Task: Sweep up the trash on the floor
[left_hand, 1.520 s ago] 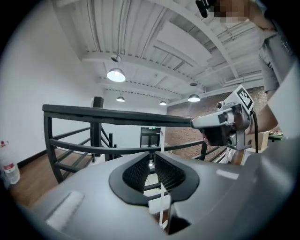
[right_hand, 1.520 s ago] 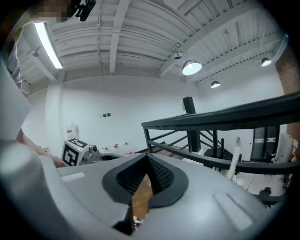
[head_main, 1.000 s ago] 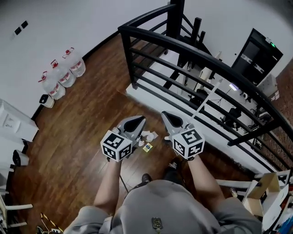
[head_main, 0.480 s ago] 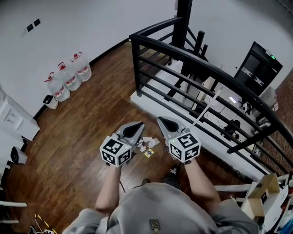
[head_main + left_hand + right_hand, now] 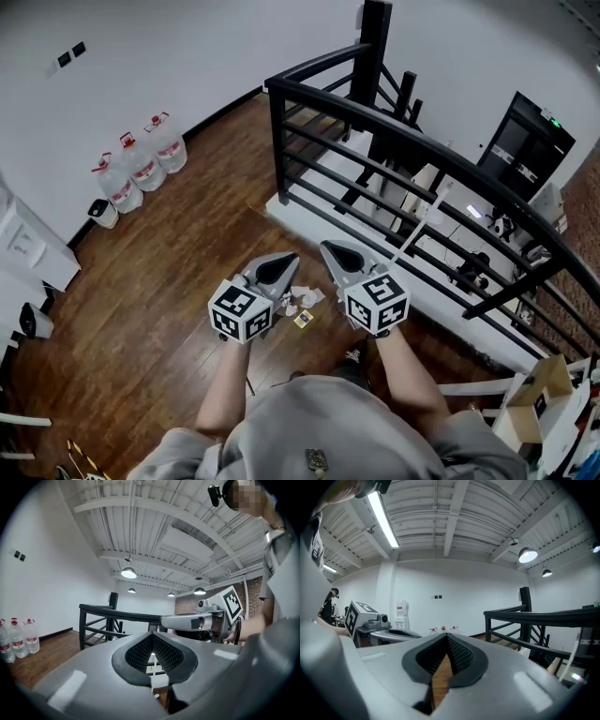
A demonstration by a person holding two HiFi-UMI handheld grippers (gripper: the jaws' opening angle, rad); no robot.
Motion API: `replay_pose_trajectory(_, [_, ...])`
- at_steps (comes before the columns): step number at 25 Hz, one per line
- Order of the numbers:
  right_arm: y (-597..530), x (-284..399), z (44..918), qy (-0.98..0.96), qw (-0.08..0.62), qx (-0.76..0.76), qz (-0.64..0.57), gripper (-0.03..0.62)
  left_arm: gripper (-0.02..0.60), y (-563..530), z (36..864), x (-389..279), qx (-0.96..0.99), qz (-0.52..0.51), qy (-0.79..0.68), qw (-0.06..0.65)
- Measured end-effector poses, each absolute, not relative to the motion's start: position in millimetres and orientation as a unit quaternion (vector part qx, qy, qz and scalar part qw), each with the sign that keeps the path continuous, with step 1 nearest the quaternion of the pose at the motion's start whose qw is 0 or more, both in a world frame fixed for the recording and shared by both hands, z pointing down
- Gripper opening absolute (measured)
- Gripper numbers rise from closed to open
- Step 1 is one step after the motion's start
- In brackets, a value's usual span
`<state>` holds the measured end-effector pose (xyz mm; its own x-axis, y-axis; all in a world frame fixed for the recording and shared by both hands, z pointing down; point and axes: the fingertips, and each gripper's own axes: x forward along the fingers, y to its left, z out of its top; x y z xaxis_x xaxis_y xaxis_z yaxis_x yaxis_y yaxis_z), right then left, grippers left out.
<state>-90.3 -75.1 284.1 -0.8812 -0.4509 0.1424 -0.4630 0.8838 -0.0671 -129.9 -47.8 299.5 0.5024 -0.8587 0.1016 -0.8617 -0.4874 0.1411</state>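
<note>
The trash, crumpled white paper [image 5: 303, 297] and a small yellow scrap [image 5: 303, 319], lies on the brown wood floor [image 5: 178, 272] just in front of my feet. In the head view it shows in the gap between the two grippers, far below them. My left gripper [image 5: 282, 265] is held out level at waist height, shut and empty, its tips meeting [image 5: 152, 637]. My right gripper [image 5: 335, 253] hangs beside it, also shut with nothing between the pads [image 5: 446, 638]. Each gripper view shows the other gripper alongside. No broom or dustpan is in view.
A black metal railing [image 5: 394, 127] runs across just ahead and to the right, over a stairwell. Three water bottles [image 5: 141, 161] and a small white bin [image 5: 102, 212] stand by the left wall, near a white cabinet [image 5: 23, 248]. A cardboard box [image 5: 544, 380] sits at the right.
Both grippers have drawn slightly closer together, still shut and empty. The head view has shifted, so the railing and the bottles sit a little further right.
</note>
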Motion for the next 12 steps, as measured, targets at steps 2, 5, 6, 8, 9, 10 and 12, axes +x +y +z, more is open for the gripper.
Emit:
replay_pose_trajectory(2, [-75.5, -90.3, 282.8, -0.968, 0.060, 0.237, 0.051, 0.000, 0.006, -48.3, 298.0, -130.5, 0.862, 0.007, -0.499, 0.086])
replay_pose_trajectory(5, [-75.8, -90.4, 283.0, -0.968, 0.059, 0.237, 0.053, 0.000, 0.006, -49.4, 298.1, -129.6, 0.863, 0.009, -0.499, 0.086])
replay_pose_trajectory(6, [-75.6, -90.2, 283.5, -0.968, 0.058, 0.237, 0.053, 0.000, 0.006, -49.5, 298.8, -128.7, 0.863, 0.009, -0.498, 0.087])
replay_pose_trajectory(8, [-75.5, -90.0, 284.1, -0.968, 0.058, 0.236, 0.054, 0.000, 0.006, -49.8, 300.1, -127.2, 0.863, 0.010, -0.498, 0.088])
replay_pose_trajectory(9, [-75.8, -90.1, 283.8, -0.968, 0.058, 0.237, 0.054, 0.000, 0.006, -50.1, 300.2, -127.0, 0.863, 0.011, -0.497, 0.088])
replay_pose_trajectory(10, [-76.2, -90.4, 283.2, -0.968, 0.057, 0.237, 0.053, 0.000, 0.006, -50.5, 300.1, -126.9, 0.864, 0.011, -0.496, 0.088])
replay_pose_trajectory(12, [-77.0, -90.8, 282.1, -0.968, 0.056, 0.238, 0.053, 0.000, 0.006, -51.2, 300.1, -126.8, 0.864, 0.012, -0.495, 0.088])
